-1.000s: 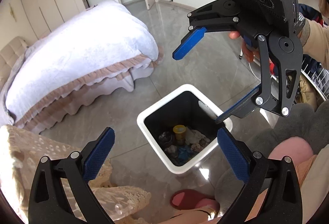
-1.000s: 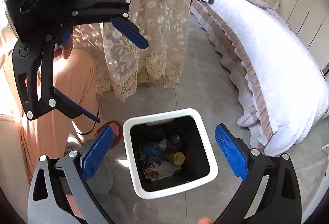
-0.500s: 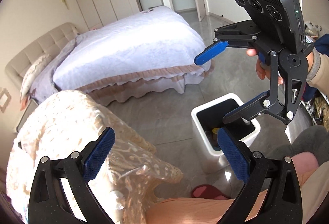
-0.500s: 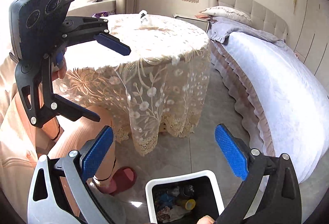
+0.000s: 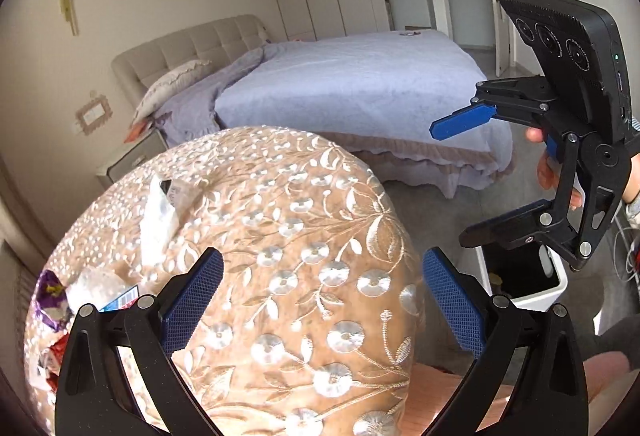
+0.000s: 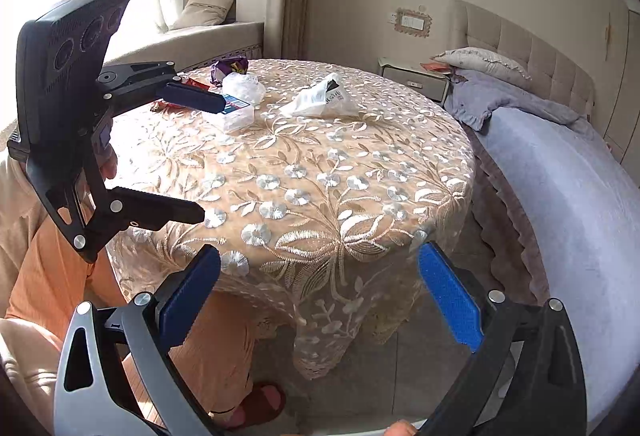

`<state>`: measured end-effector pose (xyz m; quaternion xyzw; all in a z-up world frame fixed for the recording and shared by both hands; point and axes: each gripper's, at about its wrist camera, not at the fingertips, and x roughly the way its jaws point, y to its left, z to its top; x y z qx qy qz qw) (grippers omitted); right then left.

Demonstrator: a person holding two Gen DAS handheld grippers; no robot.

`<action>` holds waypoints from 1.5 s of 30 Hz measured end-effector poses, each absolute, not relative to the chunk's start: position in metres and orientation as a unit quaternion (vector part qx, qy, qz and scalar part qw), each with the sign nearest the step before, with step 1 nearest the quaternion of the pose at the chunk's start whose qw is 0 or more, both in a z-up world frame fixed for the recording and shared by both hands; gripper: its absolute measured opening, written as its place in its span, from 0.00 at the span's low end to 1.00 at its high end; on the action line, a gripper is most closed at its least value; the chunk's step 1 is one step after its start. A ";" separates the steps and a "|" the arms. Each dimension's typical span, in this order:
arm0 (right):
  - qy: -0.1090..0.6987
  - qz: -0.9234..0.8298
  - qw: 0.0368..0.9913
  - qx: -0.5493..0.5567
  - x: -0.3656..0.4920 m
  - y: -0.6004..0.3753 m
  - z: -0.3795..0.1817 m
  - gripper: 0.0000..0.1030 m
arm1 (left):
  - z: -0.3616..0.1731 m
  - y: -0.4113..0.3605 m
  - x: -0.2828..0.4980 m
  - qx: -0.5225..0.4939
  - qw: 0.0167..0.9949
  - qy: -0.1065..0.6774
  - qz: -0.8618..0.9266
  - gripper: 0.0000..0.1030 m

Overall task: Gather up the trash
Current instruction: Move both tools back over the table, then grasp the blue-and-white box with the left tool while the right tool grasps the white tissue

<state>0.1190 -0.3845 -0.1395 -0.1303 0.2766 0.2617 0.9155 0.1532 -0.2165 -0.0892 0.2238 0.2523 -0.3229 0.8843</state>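
Left wrist view
- Left gripper [image 5: 322, 302]: lower centre of the frame, blue pads spread wide, nothing between them, poised above the near part of the table.
- Right gripper [image 5: 468, 180]: right side of the frame, held by a hand [image 5: 554, 172], pads spread wide, empty, above the trash bin.
- Table [image 5: 320, 220]: round, covered by a beige embroidered lace cloth; fills the lower left and centre.
- White plastic bag [image 5: 160, 214]: crumpled, on the table at centre left.
- Wrappers [image 5: 50, 302]: purple and red, at the far left edge of the table, with a clear bag just beside them.
- Trash bin [image 5: 560, 282]: white, square, open, on the floor at lower right; contents cannot be told.
- Bed [image 5: 352, 88]: upper centre, pale cover, beyond the table.

Right wrist view
- Right gripper [image 6: 320, 288]: lower centre, pads released wide, empty, short of the table edge.
- Left gripper [image 6: 198, 156]: left of the frame, released wide, empty, over the table's left part.
- White plastic bag [image 6: 320, 98]: on the far part of the table, upper centre.
- Clear plastic box [image 6: 236, 114]: just left of the white bag, a blue label on its lid.
- Clear bag [image 6: 244, 86]: behind the box, touching it.
- Purple wrapper [image 6: 230, 68]: at the far table edge.
- Red wrapper [image 6: 196, 82]: partly hidden behind the left gripper.
- Person: orange trousers at lower left, a red slipper [image 6: 256, 406] on the floor.
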 end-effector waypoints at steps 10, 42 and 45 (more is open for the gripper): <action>0.269 0.301 0.906 -0.127 0.178 -0.336 -0.127 0.96 | -0.085 -0.146 0.194 0.167 0.916 0.274 -0.240 0.95; 0.295 0.345 0.867 -0.205 0.358 -0.258 -0.148 0.96 | -0.140 -0.085 0.328 0.138 0.886 0.425 -0.124 0.95; 0.303 0.346 0.863 -0.208 0.377 -0.252 -0.152 0.96 | -0.139 -0.086 0.333 0.133 0.885 0.428 -0.123 0.95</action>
